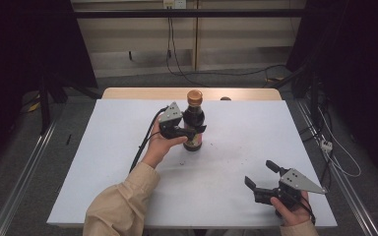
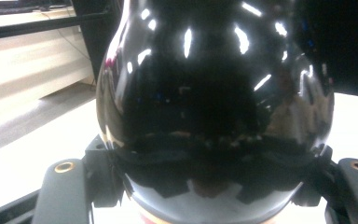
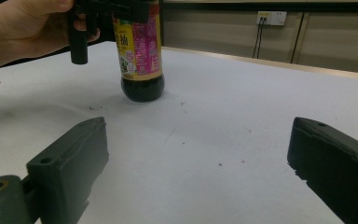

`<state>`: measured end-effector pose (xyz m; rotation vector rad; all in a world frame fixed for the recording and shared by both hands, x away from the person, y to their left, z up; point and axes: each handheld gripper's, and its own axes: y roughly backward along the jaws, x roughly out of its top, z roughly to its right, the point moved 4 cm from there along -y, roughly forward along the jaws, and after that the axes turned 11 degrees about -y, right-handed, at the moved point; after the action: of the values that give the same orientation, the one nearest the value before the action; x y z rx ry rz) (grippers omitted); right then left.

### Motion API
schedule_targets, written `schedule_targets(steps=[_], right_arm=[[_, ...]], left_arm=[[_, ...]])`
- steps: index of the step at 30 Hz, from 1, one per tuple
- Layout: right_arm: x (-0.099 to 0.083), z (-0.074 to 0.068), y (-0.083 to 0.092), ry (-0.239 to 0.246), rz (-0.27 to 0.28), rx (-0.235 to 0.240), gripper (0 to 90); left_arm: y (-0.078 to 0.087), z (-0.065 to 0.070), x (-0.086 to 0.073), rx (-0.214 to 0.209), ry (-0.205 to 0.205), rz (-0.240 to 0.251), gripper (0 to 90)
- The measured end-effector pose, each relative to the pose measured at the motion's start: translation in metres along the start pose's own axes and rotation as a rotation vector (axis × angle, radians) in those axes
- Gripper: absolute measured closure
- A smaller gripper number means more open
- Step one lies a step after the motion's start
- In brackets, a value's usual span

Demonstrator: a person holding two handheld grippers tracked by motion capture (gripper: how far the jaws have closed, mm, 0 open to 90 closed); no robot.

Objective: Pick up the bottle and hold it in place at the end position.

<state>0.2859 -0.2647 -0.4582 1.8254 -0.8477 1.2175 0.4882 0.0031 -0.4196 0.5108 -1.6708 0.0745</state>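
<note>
Dark sauce bottle (image 1: 194, 123) upright on the white worktop (image 1: 103, 162), a little beyond its middle toward the far edge, brown cap on top, yellow and pink label around the lower body. Left claw (image 1: 197, 130) clamped on the bottle at mid-height, just above the label, one jaw on each side of the glossy black glass; from the left gripper view, bottle (image 2: 214, 107) pressed right up between the jaws, its rounded shoulder bulging above them. Left hand (image 1: 161, 142) wrapped around the gripper body just left of the bottle, beige sleeve running back toward the near edge. Right claw (image 1: 261, 174) well apart from the bottle, low over the near right part of the worktop, jaws spread wide with nothing between them, pointing toward the bottle. From the right gripper view, bottle (image 3: 139, 51) standing flat on the sheet, the other gripper across it near the top. Small dark specks scattered on the worktop near the bottle's base.
</note>
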Motion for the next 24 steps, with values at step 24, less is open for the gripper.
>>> schedule_targets(steps=[24], right_arm=[[-0.002, -0.007, -0.009, 0.009, -0.019, 0.010, 4.8]], left_arm=[[0.012, 0.019, 0.002, 0.206, 0.040, -0.058, 29.6]])
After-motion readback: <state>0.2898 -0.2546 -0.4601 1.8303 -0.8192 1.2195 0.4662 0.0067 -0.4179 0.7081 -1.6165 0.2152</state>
